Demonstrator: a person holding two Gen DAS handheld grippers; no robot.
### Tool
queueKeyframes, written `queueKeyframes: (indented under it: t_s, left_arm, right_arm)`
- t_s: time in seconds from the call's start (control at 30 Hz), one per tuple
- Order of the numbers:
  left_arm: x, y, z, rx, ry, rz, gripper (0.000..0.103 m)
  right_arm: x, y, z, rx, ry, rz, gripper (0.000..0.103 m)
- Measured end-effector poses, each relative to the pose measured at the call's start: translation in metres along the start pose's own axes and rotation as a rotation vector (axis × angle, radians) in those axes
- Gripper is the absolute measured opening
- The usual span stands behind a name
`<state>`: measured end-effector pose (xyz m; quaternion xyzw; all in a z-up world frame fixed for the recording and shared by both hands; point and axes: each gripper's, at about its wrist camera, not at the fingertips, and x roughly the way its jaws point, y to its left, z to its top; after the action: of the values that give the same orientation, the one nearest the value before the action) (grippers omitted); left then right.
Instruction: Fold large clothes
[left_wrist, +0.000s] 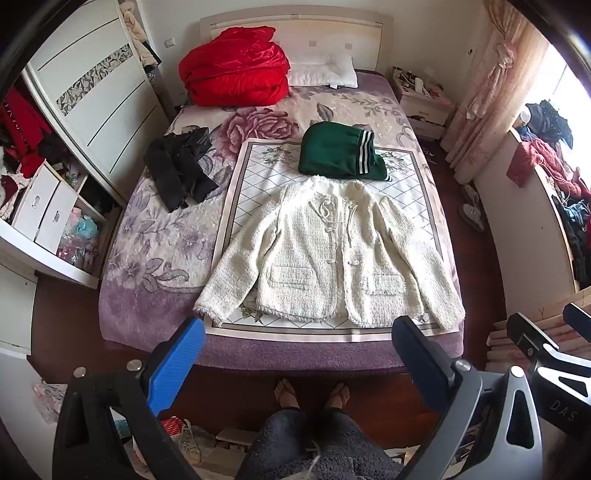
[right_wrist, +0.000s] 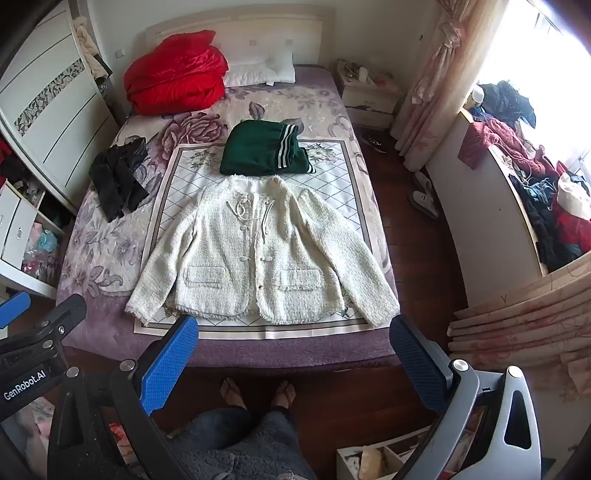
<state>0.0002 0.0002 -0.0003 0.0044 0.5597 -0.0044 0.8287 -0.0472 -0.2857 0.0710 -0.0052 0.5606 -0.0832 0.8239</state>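
Observation:
A cream tweed jacket (left_wrist: 332, 254) lies face up and spread flat on a quilted mat (left_wrist: 251, 192) at the foot of the bed, sleeves out to both sides. It also shows in the right wrist view (right_wrist: 258, 251). A folded green garment (left_wrist: 338, 153) with striped trim lies just beyond its collar. My left gripper (left_wrist: 299, 332) is open and empty, held above the bed's near edge, short of the jacket hem. My right gripper (right_wrist: 291, 330) is open and empty at the same distance.
A crumpled black garment (left_wrist: 181, 168) lies on the bed's left side. A red quilt (left_wrist: 236, 68) and a pillow (left_wrist: 325, 72) sit at the headboard. A wardrobe (left_wrist: 92, 99) stands left, a nightstand (left_wrist: 424, 99) and a cluttered windowsill (right_wrist: 546, 199) right. The person's feet (left_wrist: 314, 395) are on the floor.

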Motion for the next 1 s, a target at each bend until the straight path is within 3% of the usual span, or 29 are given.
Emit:
queueKeyframes:
  t_s: [1.0]
  left_arm:
    - [0.008,0.017,-0.011,0.001,-0.009,0.007,0.103]
  right_arm:
    - [-0.001,0.002,0.000,0.000,0.007,-0.007,0.103]
